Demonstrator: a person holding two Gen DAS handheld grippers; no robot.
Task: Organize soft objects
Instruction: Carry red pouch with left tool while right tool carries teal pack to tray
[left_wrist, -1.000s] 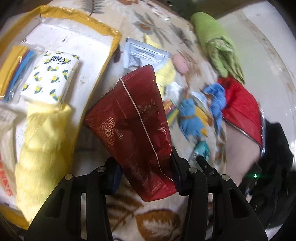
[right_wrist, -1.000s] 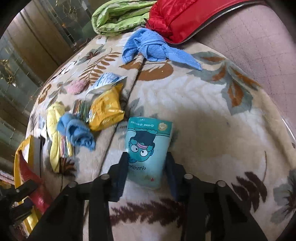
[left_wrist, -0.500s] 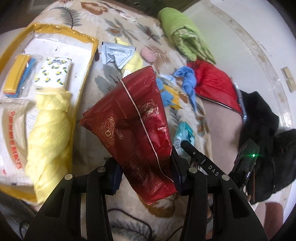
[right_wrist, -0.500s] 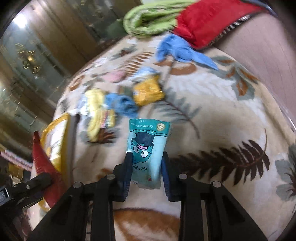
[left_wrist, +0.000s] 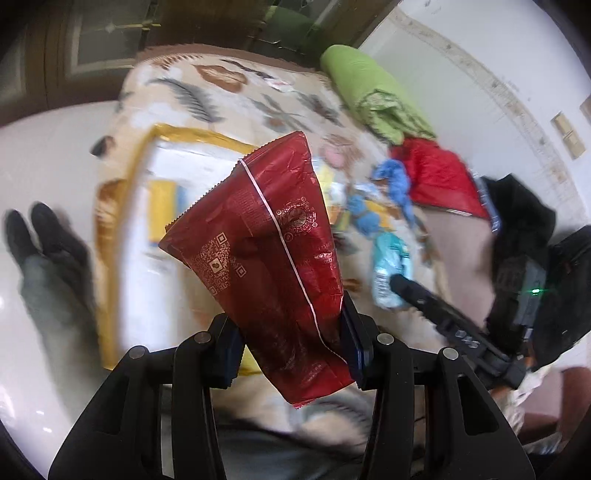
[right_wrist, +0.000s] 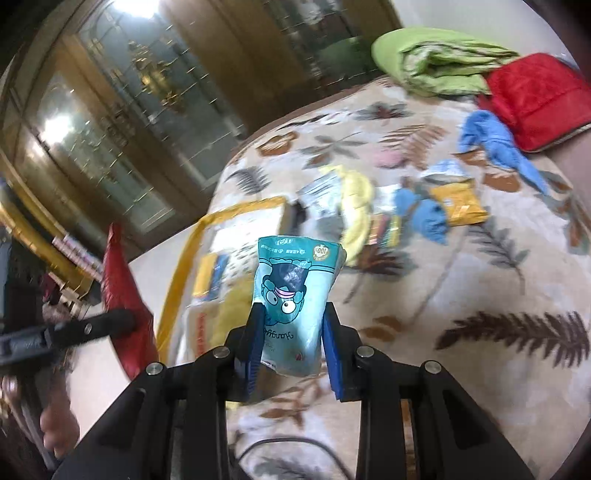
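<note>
Pouches: 2 | left claw (left_wrist: 291, 341) pinches red pouch (left_wrist: 269, 254) | right claw (right_wrist: 293, 341) pinches teal pouch (right_wrist: 295, 295)

The teal packet (right_wrist: 295, 295) shows "100" in a round badge; the red pouch (left_wrist: 269, 258) carries QR codes.

Both grippers are now raised well clear of the leaf-patterned blanket (right_wrist: 461, 332). The left gripper (left_wrist: 291, 332) carries the red foil packet (left_wrist: 273, 251) higher and farther back, past the blanket's near edge, so the yellow-rimmed tray (left_wrist: 110, 221) lies under and behind the packet, with white floor at its left. The right gripper (right_wrist: 291, 343) has lifted the teal cartoon pouch (right_wrist: 295, 295) off the blanket and swung it toward the tray's near corner.
</note>
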